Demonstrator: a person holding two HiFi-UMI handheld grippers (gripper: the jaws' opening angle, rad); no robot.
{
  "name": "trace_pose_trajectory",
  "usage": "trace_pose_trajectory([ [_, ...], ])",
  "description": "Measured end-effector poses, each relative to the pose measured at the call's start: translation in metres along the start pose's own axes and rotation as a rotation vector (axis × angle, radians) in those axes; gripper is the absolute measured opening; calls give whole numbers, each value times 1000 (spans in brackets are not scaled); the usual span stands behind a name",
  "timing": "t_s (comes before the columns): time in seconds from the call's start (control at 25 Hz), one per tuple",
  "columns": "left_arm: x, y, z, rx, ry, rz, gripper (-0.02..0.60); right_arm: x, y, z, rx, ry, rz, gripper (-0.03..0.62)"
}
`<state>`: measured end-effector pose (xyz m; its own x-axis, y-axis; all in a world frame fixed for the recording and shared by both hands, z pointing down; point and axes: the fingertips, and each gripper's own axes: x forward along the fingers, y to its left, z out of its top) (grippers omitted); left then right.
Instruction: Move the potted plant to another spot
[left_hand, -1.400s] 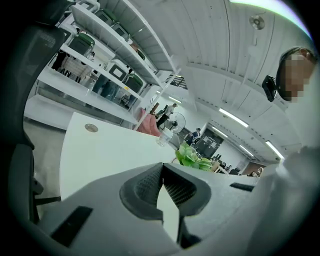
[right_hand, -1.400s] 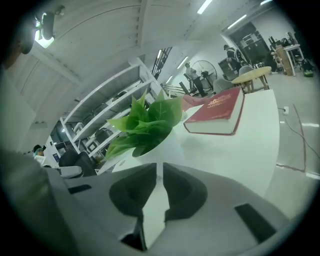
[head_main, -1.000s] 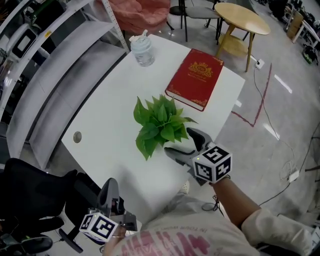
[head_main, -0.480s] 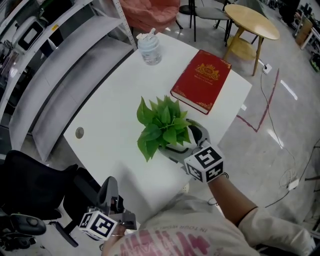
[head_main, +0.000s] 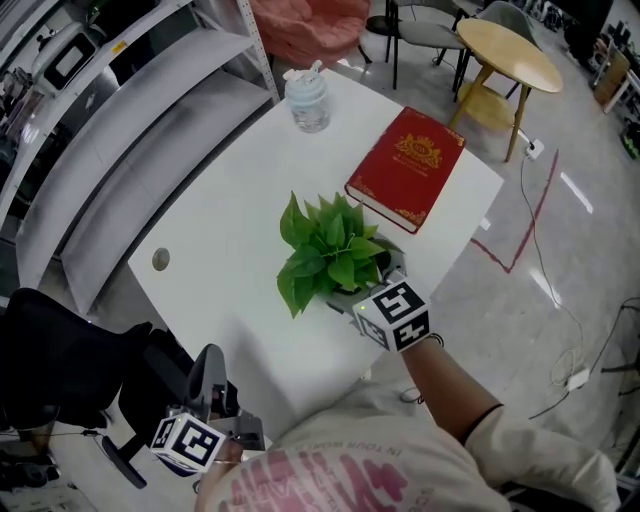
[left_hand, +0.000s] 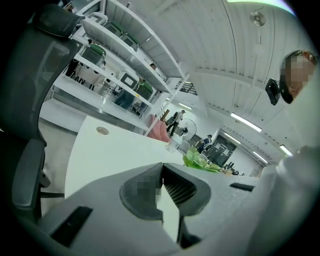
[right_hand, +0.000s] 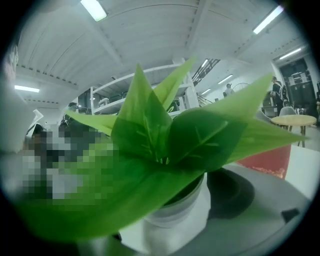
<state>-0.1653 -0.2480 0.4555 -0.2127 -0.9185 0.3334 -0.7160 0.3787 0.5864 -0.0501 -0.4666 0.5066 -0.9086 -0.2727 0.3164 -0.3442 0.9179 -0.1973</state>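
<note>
Bracketing potted plant (head_main: 328, 248) near table (head_main: 215, 250) edge, right tongs (head_main: 368, 283); open tabletop leftward.

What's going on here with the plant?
A person is working two handheld grippers at a white table. The right gripper has its jaws around the pot of the plant, near the table's edge; whether it grips is unclear. The left gripper is shut and empty, low beside the table.
</note>
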Motion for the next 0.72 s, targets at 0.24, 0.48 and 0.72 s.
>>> trace_pose_trajectory([
  [0.24, -1, 3, -2, -12, -7, -1, 3, 9, 2, 0, -11, 32, -9, 548],
  [0.48, -5, 6, -5, -25, -23, 4, 4, 8, 3, -1, -1, 45, -17, 540],
  [0.72, -10, 12, 5, -25, -39, 4, 3, 11, 12, 2, 80, 48, -13, 531],
])
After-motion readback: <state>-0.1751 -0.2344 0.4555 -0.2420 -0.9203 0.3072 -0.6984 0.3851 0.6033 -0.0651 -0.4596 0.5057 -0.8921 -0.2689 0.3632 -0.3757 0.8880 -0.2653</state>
